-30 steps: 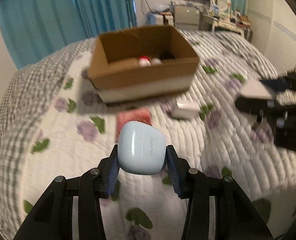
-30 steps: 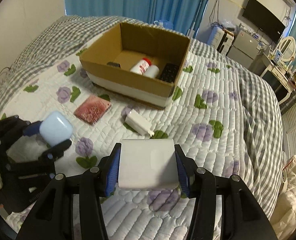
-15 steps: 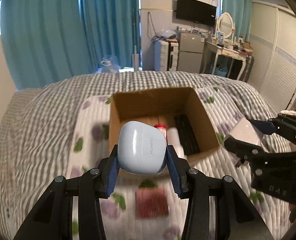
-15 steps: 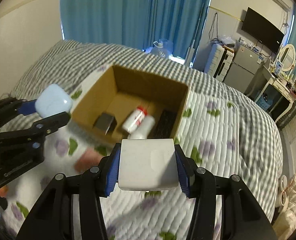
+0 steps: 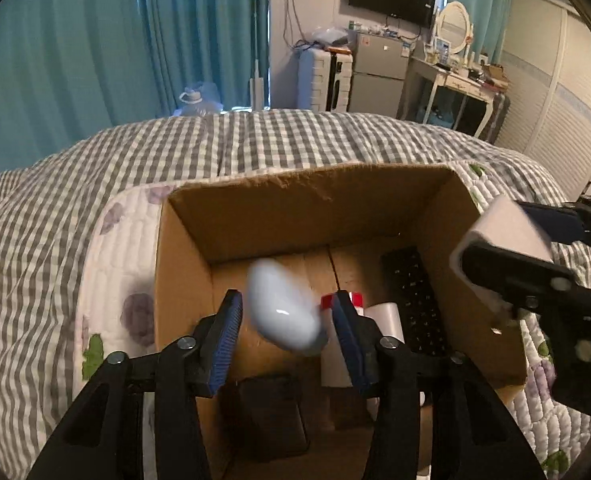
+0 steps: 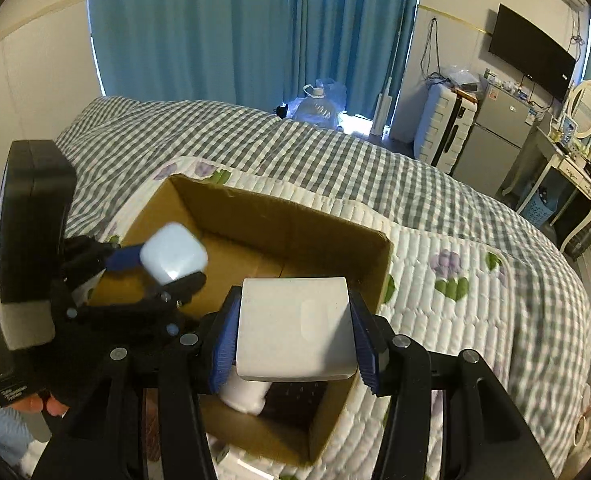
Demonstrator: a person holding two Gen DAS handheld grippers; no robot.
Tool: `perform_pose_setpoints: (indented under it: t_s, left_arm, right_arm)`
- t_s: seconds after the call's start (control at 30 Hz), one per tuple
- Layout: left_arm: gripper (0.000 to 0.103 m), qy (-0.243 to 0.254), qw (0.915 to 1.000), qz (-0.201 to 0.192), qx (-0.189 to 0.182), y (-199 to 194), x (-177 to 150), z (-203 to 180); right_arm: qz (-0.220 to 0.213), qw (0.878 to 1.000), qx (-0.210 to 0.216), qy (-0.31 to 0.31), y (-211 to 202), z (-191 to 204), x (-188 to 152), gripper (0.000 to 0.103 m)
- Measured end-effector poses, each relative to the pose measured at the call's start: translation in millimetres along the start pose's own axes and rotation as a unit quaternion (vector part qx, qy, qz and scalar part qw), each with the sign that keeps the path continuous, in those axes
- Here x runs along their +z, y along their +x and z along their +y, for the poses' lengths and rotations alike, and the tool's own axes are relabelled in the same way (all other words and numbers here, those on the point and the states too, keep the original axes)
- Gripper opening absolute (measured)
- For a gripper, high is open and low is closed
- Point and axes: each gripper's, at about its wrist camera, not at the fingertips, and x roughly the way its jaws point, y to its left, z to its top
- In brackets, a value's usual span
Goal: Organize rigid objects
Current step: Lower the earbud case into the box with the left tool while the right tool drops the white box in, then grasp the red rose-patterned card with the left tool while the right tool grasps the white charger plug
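Note:
My left gripper [image 5: 285, 328] hangs over the open cardboard box [image 5: 295, 188]. Its jaws stand apart and the pale blue earbud case [image 5: 281, 314] is blurred between them, tilted and loose. From the right wrist view the case [image 6: 173, 254] still sits at the left gripper's [image 6: 163, 268] fingertips. My right gripper [image 6: 293, 330] is shut on a white square box [image 6: 295, 328] above the cardboard box's near right corner; it also shows in the left wrist view [image 5: 503, 236].
Inside the box lie a white bottle with a red cap [image 5: 375, 320], a black remote [image 5: 411, 292] and a dark small box [image 5: 271, 412]. The box stands on a flowered quilt [image 6: 455, 280] over a checked bedspread [image 5: 255, 140]. Curtains, fridge and dresser stand behind.
Both grippers moved forward from above the quilt to over the box. My left jaws opened and the earbud case has come loose and tilted. The right grip is unchanged.

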Motion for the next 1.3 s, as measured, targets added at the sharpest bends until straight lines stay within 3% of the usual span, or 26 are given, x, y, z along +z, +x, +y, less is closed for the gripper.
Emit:
perform_pose_setpoints:
  t_s: [0.07, 0.3, 0.53, 0.57, 0.63, 0.77, 0.9, 1.0, 1.13, 1.3]
  left_arm:
    - [0.062, -0.006, 0.9999, -0.006, 0.01, -2.2, 3.6, 4.1]
    - [0.062, -0.036, 0.9992, -0.018, 0.005, -18.3, 6.7, 25.7]
    - [0.062, -0.026, 0.9987, -0.04, 0.018, -39.1, 5.4, 24.6]
    - [0.063, -0.025, 0.9985, -0.044, 0.02, -44.3, 5.0, 24.2]
    - [0.068, -0.025, 0.998, -0.051, 0.026, -56.8, 2.9, 23.6]
    - [0.077, -0.026, 0.9966, -0.068, 0.037, -88.2, -7.1, 22.6]
    - [0.089, -0.024, 0.9953, -0.078, 0.052, -113.5, -23.9, 18.2]
    - [0.095, -0.028, 0.9955, -0.074, 0.052, -122.4, -41.9, 14.1]
    - [0.095, -0.035, 0.9967, -0.051, 0.052, -113.5, -70.4, 8.0]
    - [0.095, -0.049, 0.9976, -0.001, 0.048, -83.0, -103.2, 4.8]
  right_arm:
    - [0.0, 1.0, 0.002, -0.002, 9.0, -1.9, 3.2, 0.05]
    - [0.012, 1.0, 0.011, 0.008, 44.0, -0.5, 13.1, 0.05]
    - [0.042, 0.998, 0.019, 0.03, 81.0, -2.3, 17.2, 0.051]
    - [0.035, 0.999, 0.016, 0.033, 77.2, -3.2, 17.8, 0.052]
    - [0.015, 0.999, 0.007, 0.037, 60.1, -4.7, 17.6, 0.063]
    - [-0.009, 0.999, -0.019, 0.036, 17.5, -7.4, 14.8, 0.064]
    - [-0.03, 0.998, -0.045, 0.025, -32.3, -1.9, -3.3, 0.078]
    - [-0.036, 0.998, -0.054, 0.015, -58.5, 6.8, -22.1, 0.08]
    - [-0.032, 0.998, -0.055, 0.025, -75.1, 16.2, -57.0, 0.093]
    - [0.002, 0.998, -0.056, 0.018, -58.1, 30.6, -99.2, 0.092]
